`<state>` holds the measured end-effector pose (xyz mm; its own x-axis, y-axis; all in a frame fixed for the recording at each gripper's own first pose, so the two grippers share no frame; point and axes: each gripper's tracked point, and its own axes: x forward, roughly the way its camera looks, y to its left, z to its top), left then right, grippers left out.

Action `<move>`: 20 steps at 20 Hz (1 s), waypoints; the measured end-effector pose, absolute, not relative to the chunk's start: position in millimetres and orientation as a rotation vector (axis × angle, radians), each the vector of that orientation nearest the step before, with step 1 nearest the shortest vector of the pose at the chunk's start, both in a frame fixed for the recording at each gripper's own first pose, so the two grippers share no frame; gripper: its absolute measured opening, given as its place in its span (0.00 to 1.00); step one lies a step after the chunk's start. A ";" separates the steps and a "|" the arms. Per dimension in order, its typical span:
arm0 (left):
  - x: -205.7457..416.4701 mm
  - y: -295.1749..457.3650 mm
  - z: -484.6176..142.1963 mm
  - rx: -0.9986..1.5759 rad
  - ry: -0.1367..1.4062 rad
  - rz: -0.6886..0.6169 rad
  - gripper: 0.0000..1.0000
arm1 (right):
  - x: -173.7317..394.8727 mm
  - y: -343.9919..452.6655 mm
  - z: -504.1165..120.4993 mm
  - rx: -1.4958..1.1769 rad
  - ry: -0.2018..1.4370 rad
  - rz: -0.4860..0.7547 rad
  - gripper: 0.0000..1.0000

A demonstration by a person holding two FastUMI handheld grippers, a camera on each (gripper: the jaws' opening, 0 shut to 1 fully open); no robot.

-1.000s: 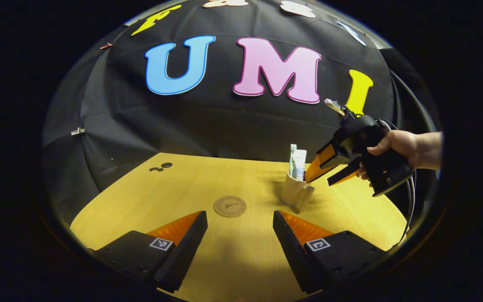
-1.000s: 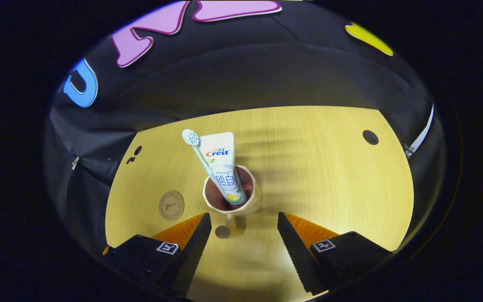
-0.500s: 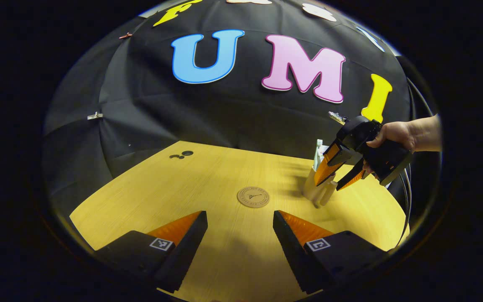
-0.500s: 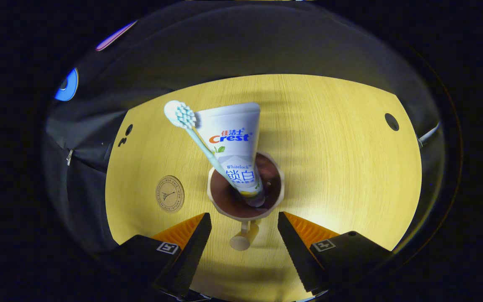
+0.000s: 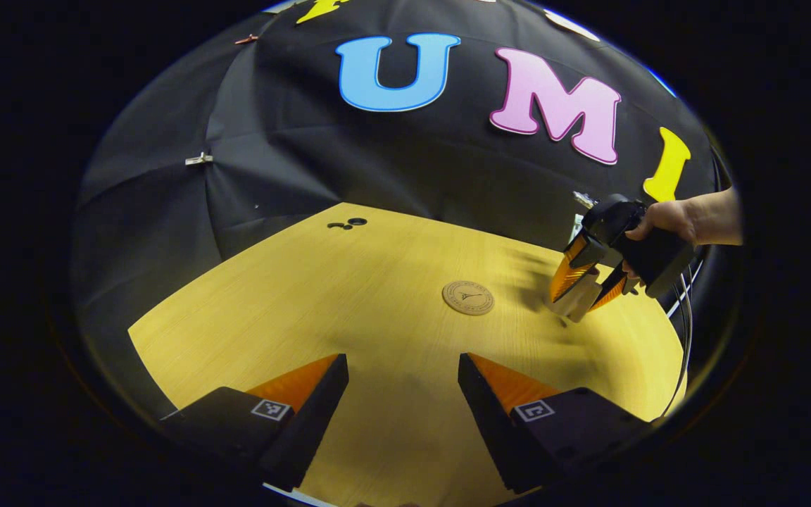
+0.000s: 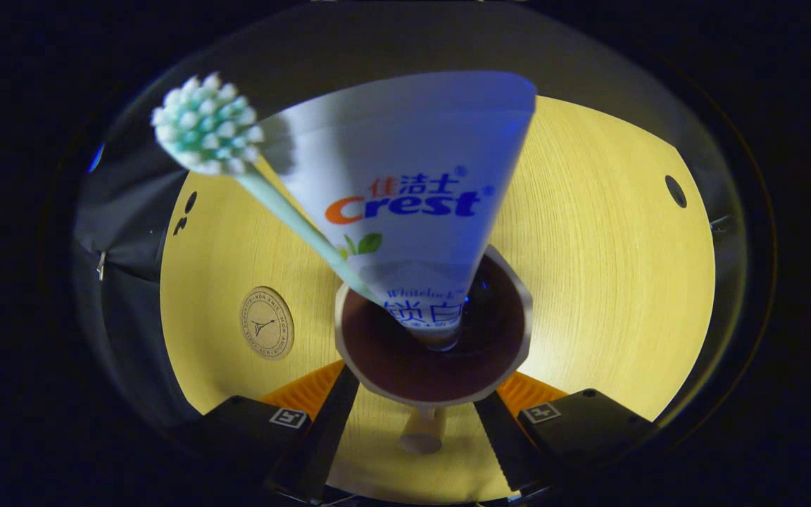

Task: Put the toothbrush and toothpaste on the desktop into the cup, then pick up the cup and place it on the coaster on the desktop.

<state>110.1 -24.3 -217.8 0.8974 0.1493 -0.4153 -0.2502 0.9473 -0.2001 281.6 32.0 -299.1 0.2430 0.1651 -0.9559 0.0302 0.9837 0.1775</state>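
Note:
A beige cup [image 6: 377, 377] with a dark inside stands on the wooden desktop. It holds a white toothpaste tube [image 6: 412, 190] and a pale green toothbrush [image 6: 205, 123], both leaning out of it. My right gripper [image 6: 419, 394] is open and low over the cup, with one finger on each side below the rim; whether they touch it I cannot tell. The cup's handle [image 6: 423, 433] points back between the fingers. The round cork coaster [image 6: 266, 332] lies bare to the left. From the left gripper view, the right gripper [image 5: 581, 289] straddles the cup [image 5: 576, 304], right of the coaster [image 5: 468, 298]. My left gripper [image 5: 403, 366] hangs open above the near desktop.
A hand [image 5: 666, 218] holds the right gripper, and cables [image 5: 687, 296] hang behind it at the table's right edge. Small dark holes [image 5: 349, 224] mark the far left of the desktop, another hole [image 6: 675, 191] the far right. The black cloth wall rises close behind the table.
The right gripper has come down and forward over the cup, so the cup now sits between its fingers. The left gripper has swung to the left, away from the cup.

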 end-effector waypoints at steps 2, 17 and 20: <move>106.4 -21.5 -222.9 -0.282 0.422 0.220 0.98 | 283.3 30.2 -301.8 0.167 1.321 0.082 0.89; 94.0 -46.2 -231.1 -0.276 0.486 0.167 0.98 | 280.8 19.3 -308.3 0.066 1.286 0.104 0.29; 93.9 -46.9 -230.5 -0.262 0.486 0.156 0.97 | 278.3 15.6 -303.0 0.012 1.262 0.130 0.28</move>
<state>93.9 -46.9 -230.5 0.8734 0.0858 -0.4793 -0.2096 0.9548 -0.2109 278.3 15.6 -303.0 0.2974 0.1045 -0.9490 -0.0915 0.9925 0.0806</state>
